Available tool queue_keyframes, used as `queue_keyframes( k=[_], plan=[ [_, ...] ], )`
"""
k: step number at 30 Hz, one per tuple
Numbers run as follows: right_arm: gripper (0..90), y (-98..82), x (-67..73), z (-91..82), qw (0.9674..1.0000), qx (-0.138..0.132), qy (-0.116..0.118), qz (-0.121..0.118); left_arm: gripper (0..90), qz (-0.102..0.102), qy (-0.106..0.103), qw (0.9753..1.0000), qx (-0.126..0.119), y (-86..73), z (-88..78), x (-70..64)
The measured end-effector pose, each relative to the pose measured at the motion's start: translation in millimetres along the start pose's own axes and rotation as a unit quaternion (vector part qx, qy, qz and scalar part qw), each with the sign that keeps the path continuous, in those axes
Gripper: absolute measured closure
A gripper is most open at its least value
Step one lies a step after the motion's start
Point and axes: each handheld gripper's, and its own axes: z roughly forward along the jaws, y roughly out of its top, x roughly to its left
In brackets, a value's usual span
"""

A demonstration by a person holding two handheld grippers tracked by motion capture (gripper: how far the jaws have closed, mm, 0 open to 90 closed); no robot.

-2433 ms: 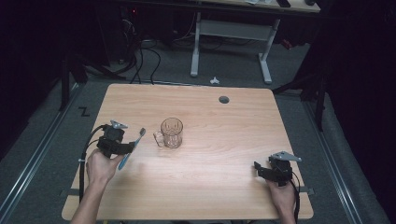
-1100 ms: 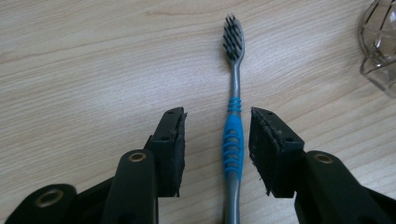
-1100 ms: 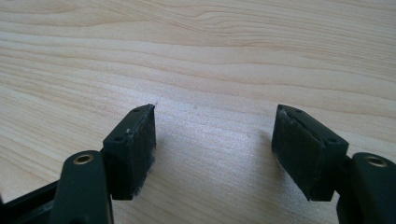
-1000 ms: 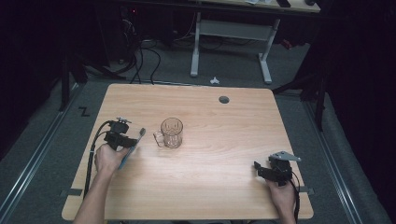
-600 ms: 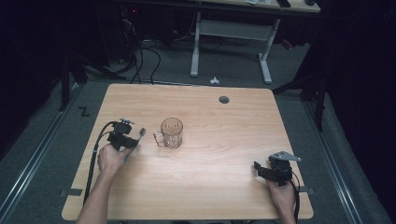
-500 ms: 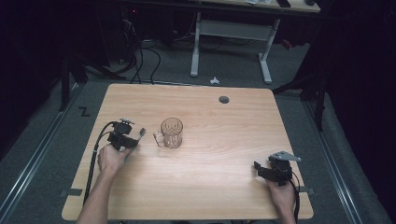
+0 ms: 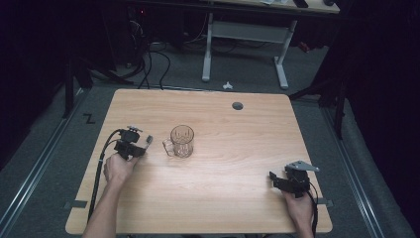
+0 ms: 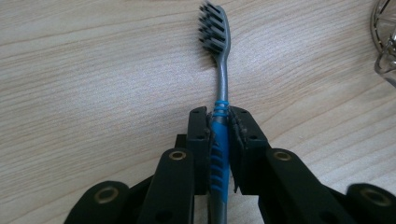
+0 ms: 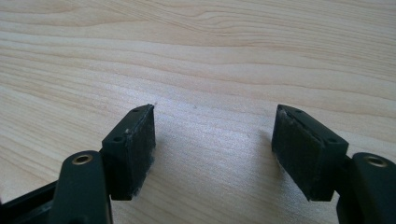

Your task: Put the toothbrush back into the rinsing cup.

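Around you the room is dark, with grey floor, cables and a white-legged desk beyond the pale wooden table [image 7: 228,198], whose surface shows fine straight grain and a round dark grommet hole [image 7: 237,105] near its far edge. Take the glass mug [image 7: 181,141] as your landmark: clear, ribbed-looking glass with a handle on its left side, standing upright left of the table's middle; whether anything is in it cannot be told. Your left gripper [image 7: 143,145] lies just to the mug's left, its black jaws pressed tight on a toothbrush [image 8: 219,116]. The toothbrush has a grey neck, dark bristles and a blue ribbed grip; its head reaches out past the jaws over the wood, and the mug's rim edges in at the upper right of the left gripper view. Your right gripper [image 7: 273,177] sits well to the mug's right and nearer you, its jaws spread wide with bare wood between their matte, slightly frayed pads [image 9: 135,149].
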Motion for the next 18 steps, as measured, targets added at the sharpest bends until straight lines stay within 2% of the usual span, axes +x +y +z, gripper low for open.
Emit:
queue_keyframes(
  k=[10, 18],
  plan=[
    [30.6, 0.0, -0.2, 0.0, 1.0, 0.0, 0.001, 0.0, 79.5, -0.002, -0.009, 0.9999, -0.013, -0.2, -6.4, -1.2],
    [30.6, 0.0, -0.1, 0.0, 1.0, 0.0, 0.0, 0.0, 79.5, -0.006, -0.022, 0.999, -0.04, -1.7, -23.8, -1.4]
  ],
)
